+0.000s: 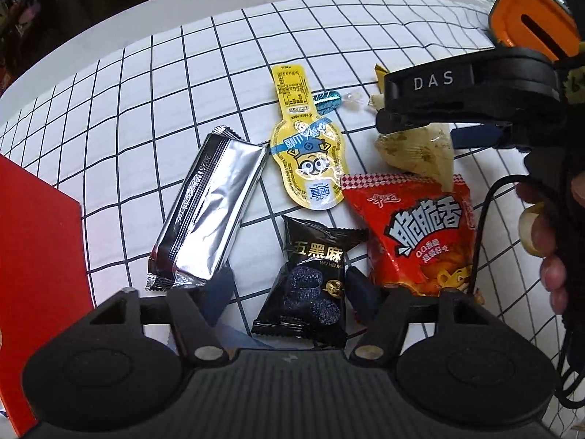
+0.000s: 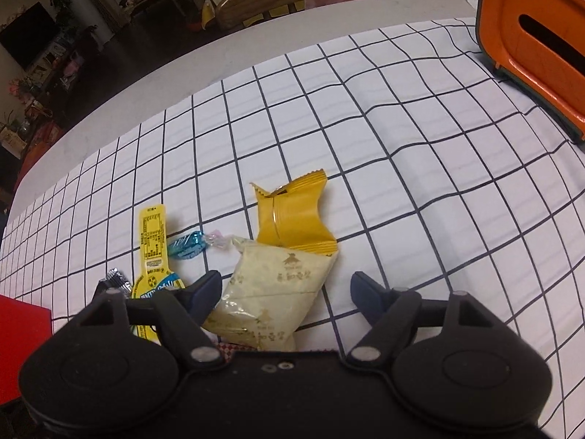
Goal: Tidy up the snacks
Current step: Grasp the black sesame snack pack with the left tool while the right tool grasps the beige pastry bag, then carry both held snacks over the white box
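Note:
My left gripper points down at the checked cloth, open, with a black snack packet lying between its fingers; the left finger stands clear of it. Around it lie a silver packet, a yellow cartoon pouch and a red chips bag. My right gripper is open over a pale cream packet; its right finger is apart from the packet. A yellow packet and a blue wrapped candy lie just beyond.
A red box stands at the left edge of the cloth. An orange tissue box stands at the far right. A person's hand holds the right gripper's black body. Bare checked cloth stretches to the table's far edge.

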`<state>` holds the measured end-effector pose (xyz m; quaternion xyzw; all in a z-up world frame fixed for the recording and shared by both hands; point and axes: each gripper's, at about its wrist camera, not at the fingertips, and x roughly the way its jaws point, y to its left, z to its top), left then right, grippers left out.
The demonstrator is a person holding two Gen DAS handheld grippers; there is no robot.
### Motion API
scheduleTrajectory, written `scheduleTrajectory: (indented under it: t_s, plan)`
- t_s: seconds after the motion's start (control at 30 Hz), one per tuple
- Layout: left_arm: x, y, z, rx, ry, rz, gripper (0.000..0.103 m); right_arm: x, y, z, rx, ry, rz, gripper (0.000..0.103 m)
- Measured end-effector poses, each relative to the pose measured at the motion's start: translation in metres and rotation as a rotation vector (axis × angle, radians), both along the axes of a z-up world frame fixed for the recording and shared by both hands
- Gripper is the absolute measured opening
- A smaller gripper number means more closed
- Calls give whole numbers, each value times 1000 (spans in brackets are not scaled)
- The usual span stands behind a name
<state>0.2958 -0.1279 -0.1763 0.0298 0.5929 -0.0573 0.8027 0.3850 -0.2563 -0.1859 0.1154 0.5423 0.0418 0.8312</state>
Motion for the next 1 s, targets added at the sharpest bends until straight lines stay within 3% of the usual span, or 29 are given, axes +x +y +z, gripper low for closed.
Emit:
scheduleTrajectory:
  t_s: [0.07,0.17,0.37,0.6,1.0]
  plan:
    - [1,-1,-1,3,-2,-4,56,-1,1,1,3,-5,6,61]
    - [1,-5,-3,2,1,-11,43,-3,1,3,9,-6,12,51]
    - [4,-10,-11,10,-15,-17,34,-9,-4,7,9,-32,26,37]
    - [-4,-2,-1,-2,-31,1,33,-22,-14,17,13,-64,27,35]
    - [-24,15,32,-61,-65,24,33,-59,-26,61,81,-126,50,35]
